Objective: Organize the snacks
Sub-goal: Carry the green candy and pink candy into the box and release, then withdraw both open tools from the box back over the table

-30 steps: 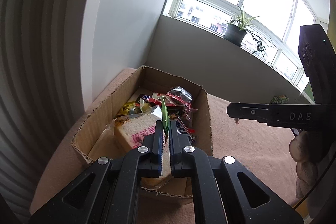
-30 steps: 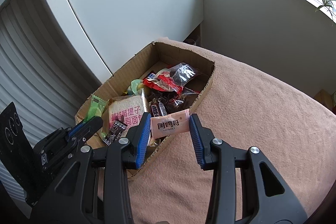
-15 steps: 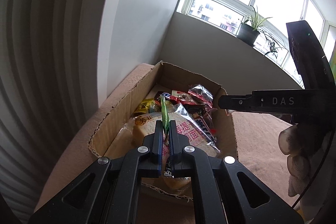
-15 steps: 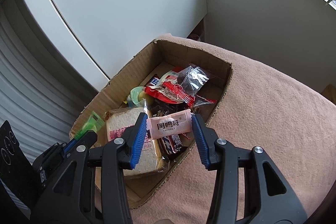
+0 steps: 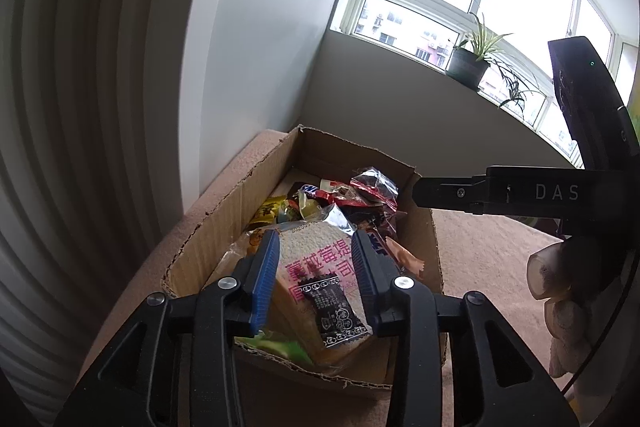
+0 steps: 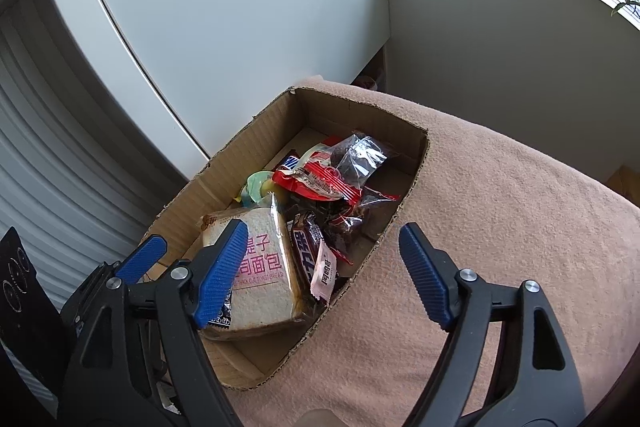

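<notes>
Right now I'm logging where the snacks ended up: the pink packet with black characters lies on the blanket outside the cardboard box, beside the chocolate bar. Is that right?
Not quite. The pink packet is inside the cardboard box, not out on the blanket. It does sit beside the chocolate bar, as the right wrist view shows.

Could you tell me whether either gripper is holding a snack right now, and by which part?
Nothing is held: the left gripper and right gripper are both opening, empty, above the cardboard box.
</notes>
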`<state>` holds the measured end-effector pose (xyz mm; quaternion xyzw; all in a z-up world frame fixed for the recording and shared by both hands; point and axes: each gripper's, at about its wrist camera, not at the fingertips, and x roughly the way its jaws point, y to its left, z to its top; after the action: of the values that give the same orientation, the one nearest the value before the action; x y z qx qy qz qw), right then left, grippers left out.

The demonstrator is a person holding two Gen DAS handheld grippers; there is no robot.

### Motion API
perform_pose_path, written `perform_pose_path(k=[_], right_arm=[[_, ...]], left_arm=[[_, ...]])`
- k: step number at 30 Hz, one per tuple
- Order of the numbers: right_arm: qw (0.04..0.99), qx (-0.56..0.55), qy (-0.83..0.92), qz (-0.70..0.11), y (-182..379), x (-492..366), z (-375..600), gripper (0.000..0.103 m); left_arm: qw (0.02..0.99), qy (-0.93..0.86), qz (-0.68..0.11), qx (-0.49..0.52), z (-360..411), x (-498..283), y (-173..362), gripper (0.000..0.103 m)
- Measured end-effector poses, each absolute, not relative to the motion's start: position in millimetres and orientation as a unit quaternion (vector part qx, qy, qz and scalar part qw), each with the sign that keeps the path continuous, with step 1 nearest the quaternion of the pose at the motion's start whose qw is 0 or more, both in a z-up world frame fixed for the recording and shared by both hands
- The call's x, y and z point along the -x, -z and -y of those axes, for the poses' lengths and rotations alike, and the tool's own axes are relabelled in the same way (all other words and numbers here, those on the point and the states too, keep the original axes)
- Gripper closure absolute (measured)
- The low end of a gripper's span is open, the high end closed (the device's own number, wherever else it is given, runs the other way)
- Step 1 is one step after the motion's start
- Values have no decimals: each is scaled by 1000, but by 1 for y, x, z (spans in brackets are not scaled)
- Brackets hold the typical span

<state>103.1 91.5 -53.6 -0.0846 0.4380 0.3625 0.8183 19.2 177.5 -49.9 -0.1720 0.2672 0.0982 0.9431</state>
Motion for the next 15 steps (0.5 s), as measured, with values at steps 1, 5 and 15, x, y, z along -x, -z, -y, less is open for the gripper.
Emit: perform_pose_path(k=[1,5,15], right_arm=[[819,85,-360,-438,54,-103,-90,22],[828,81,-352,-428,53,-102,-79,13],[845,72,-345,-401,50,-90,-40,12]], left_arm=[[944,-99,-265,170,-177,-19,49,47],[945,-102,-262,168,-174,-17,47,44],[948,-110,-259,145,-154,-8,34,32]])
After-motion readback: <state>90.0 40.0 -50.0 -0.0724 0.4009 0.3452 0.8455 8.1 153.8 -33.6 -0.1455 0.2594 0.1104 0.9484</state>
